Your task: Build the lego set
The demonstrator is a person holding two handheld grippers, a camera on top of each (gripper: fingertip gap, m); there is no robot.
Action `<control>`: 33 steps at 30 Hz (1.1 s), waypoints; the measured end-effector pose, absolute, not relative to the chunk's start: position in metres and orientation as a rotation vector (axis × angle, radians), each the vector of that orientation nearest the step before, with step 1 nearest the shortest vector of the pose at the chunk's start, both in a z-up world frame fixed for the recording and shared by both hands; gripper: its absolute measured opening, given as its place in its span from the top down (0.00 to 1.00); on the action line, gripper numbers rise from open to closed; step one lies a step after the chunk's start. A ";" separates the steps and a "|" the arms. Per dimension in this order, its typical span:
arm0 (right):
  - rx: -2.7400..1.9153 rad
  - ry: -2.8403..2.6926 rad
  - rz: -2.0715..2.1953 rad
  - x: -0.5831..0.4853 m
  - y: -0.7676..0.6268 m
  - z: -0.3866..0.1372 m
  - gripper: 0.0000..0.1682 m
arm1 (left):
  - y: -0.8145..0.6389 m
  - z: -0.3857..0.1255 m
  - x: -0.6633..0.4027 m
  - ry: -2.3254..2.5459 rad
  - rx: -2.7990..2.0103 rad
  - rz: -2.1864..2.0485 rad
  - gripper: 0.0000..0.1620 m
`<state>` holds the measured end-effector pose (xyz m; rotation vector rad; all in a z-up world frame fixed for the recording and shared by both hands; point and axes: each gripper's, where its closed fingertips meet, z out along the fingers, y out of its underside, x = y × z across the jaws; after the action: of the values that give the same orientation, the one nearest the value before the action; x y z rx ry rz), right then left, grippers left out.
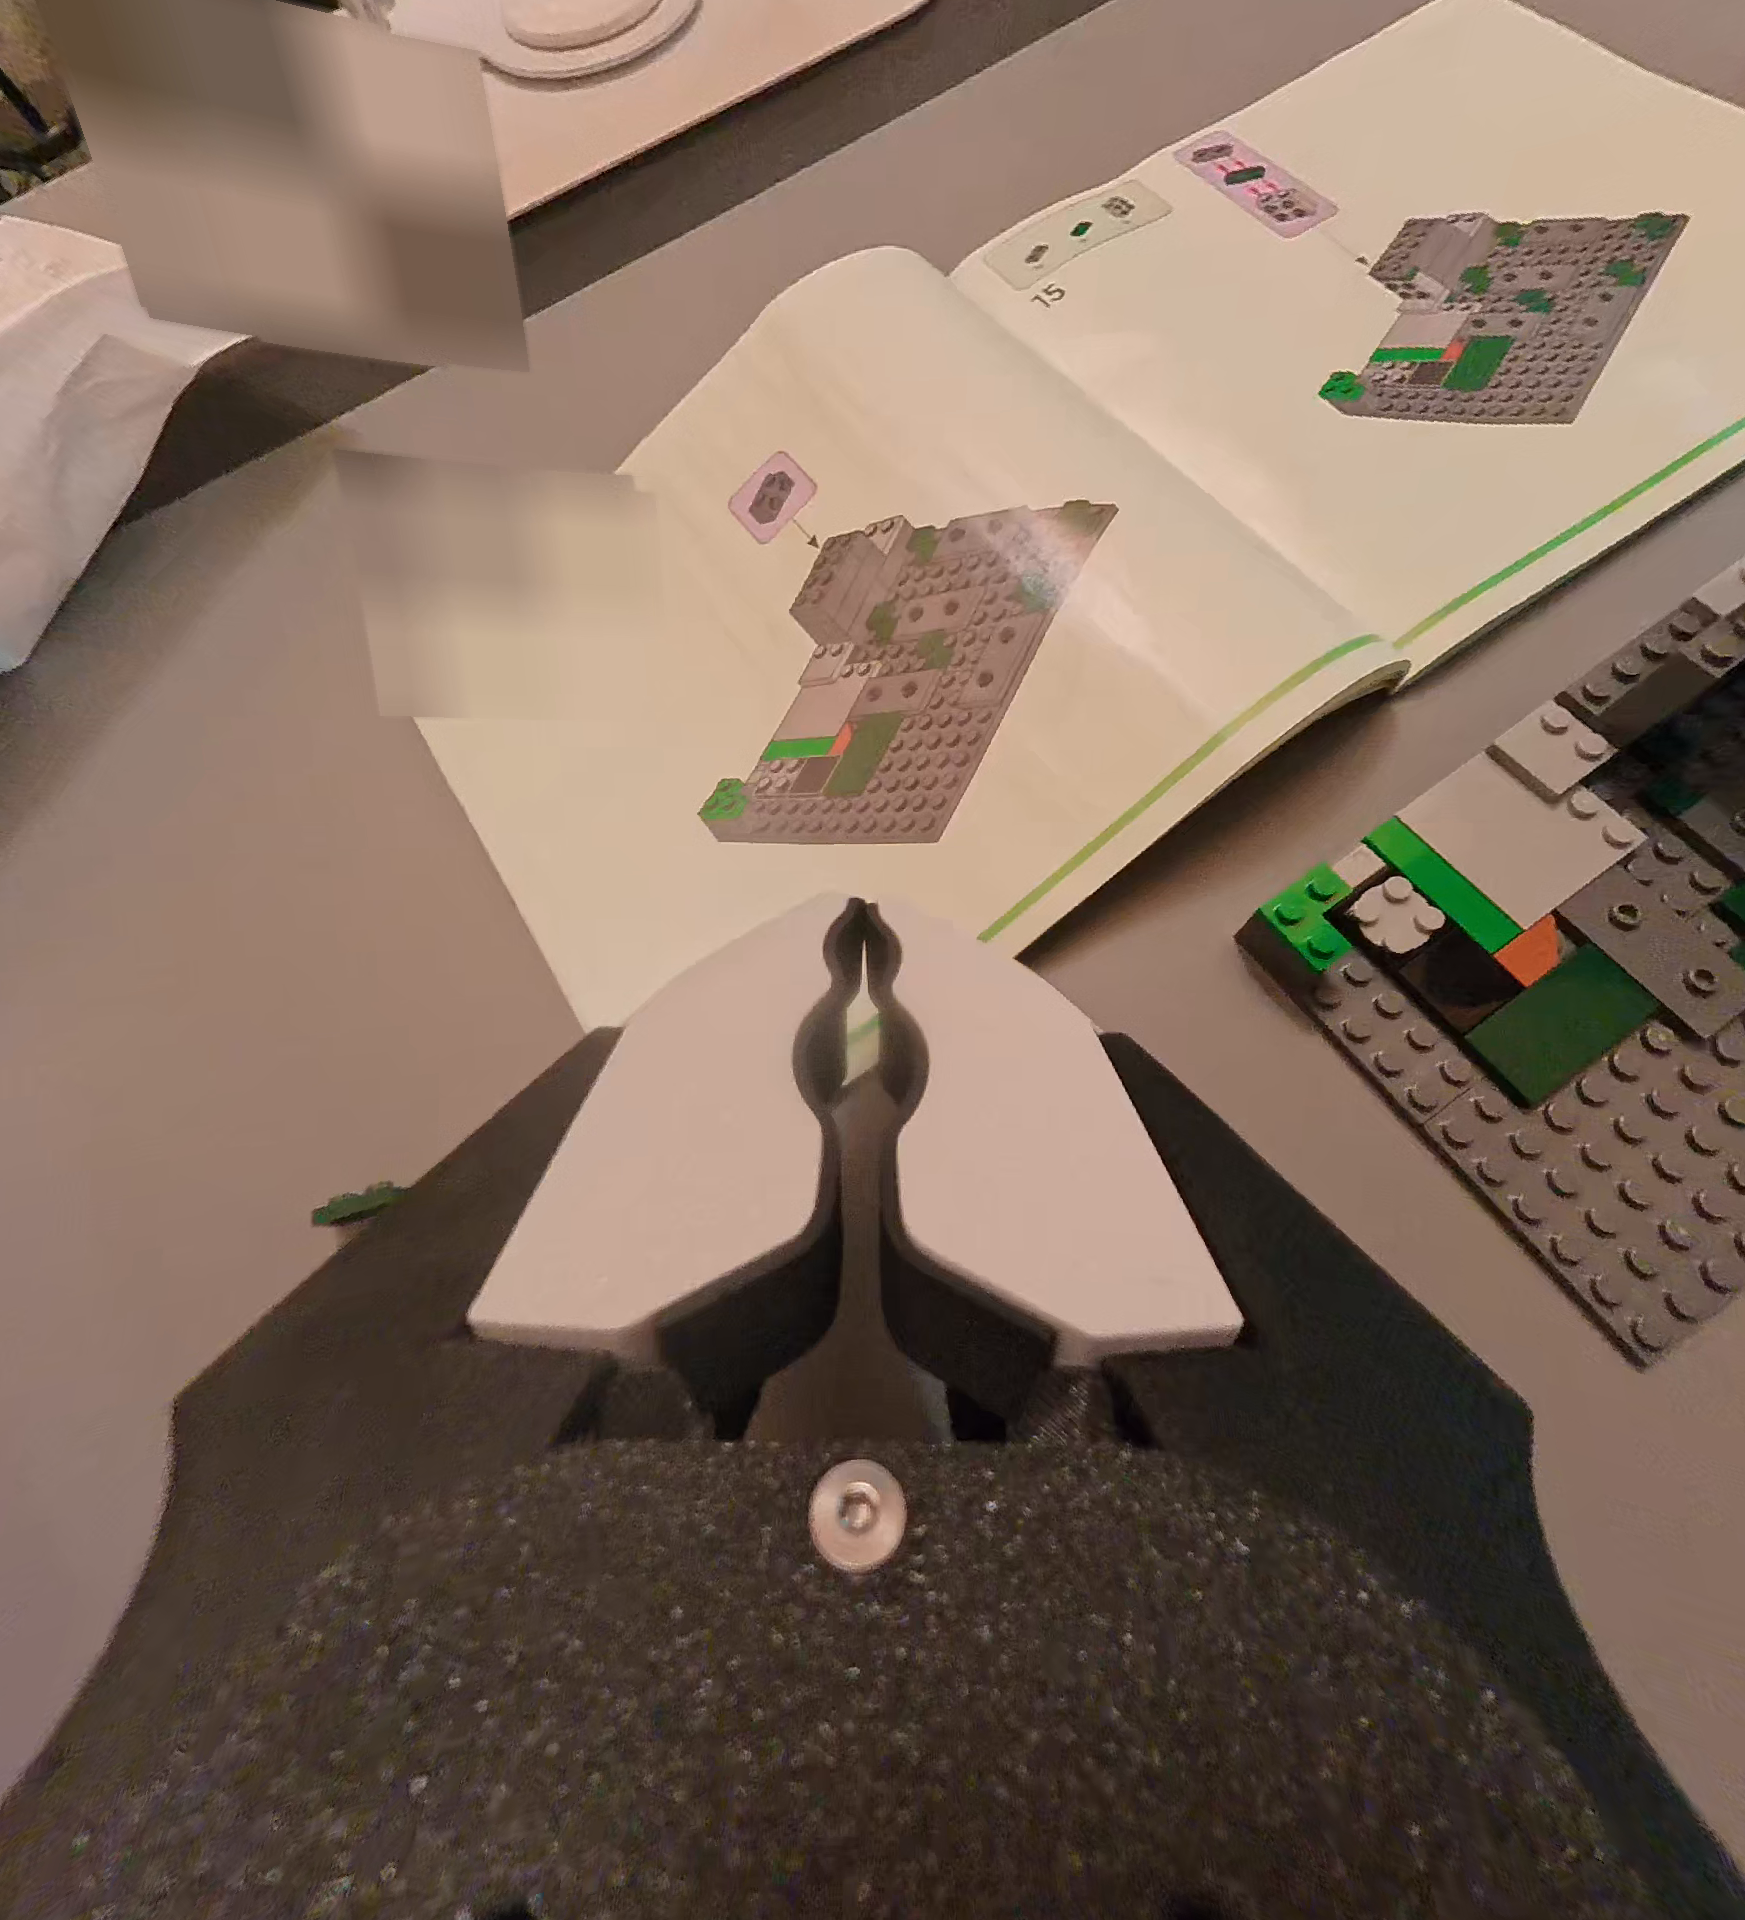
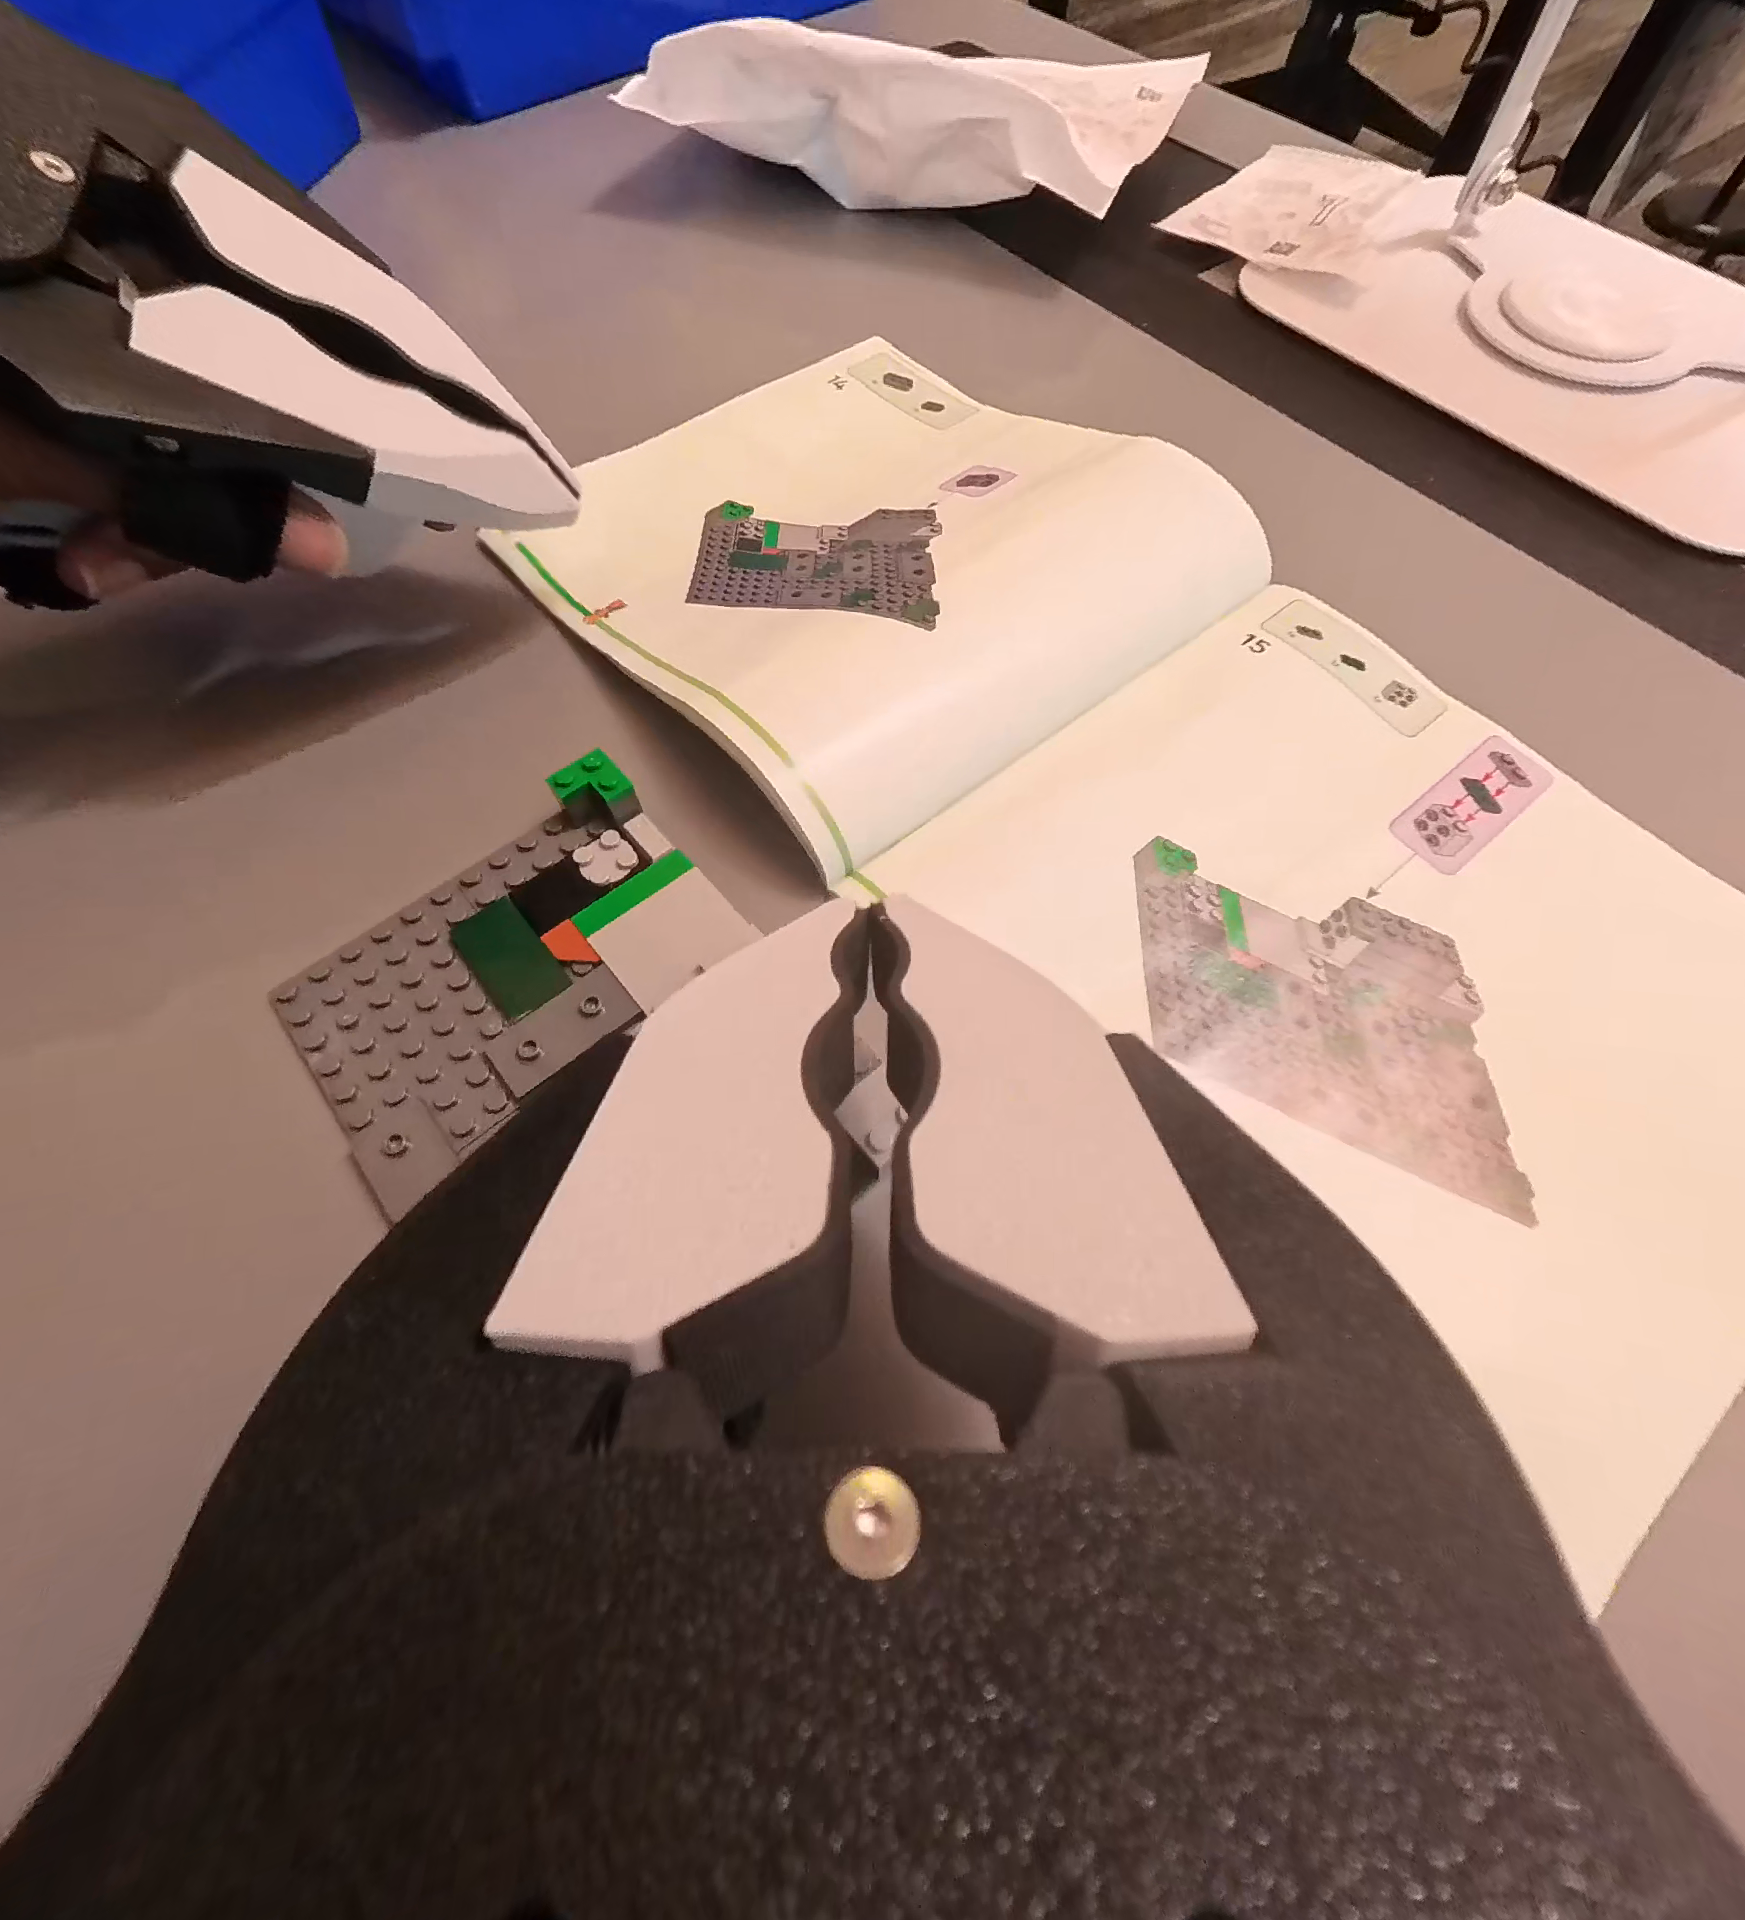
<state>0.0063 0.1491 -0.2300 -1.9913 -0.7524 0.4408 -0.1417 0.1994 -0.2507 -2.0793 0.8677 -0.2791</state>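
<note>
The partly built lego model is a dark grey studded baseplate carrying green, black, orange and light grey pieces. It lies on the grey table to the right of my left gripper, which is shut and empty above the open instruction booklet. In the right wrist view the model lies at left, partly hidden under my right gripper. That gripper is shut, with nothing seen between its tips, and grey studs of the model show through its gap. The left gripper shows at upper left, held by a hand.
The booklet lies open beyond the model. A small dark green piece lies on the table at left. Crumpled white paper bags and a white lamp base sit at the far edge. A blue object is behind. Left tips to right tips: about 15 cm. Measured from the fingertips, the blue object is 40 cm or so from the left gripper and 55 cm from the right.
</note>
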 end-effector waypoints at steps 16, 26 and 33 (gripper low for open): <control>-1.967 -0.742 0.429 0.010 0.149 -0.227 1.00 | 0.185 -0.234 -0.127 0.862 -2.013 -0.395 1.00; -1.877 -0.735 0.455 -0.006 0.144 -0.205 0.99 | 0.135 -0.185 -0.146 0.715 -1.868 -0.514 1.00; -1.846 -0.749 0.424 -0.016 0.137 -0.195 0.99 | 0.111 -0.192 -0.168 0.640 -1.893 -0.504 0.96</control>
<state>-0.0156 0.1370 -0.1946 -1.8458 -0.7492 0.4239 -0.1681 0.1111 -0.1924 -1.8931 0.6401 -0.5038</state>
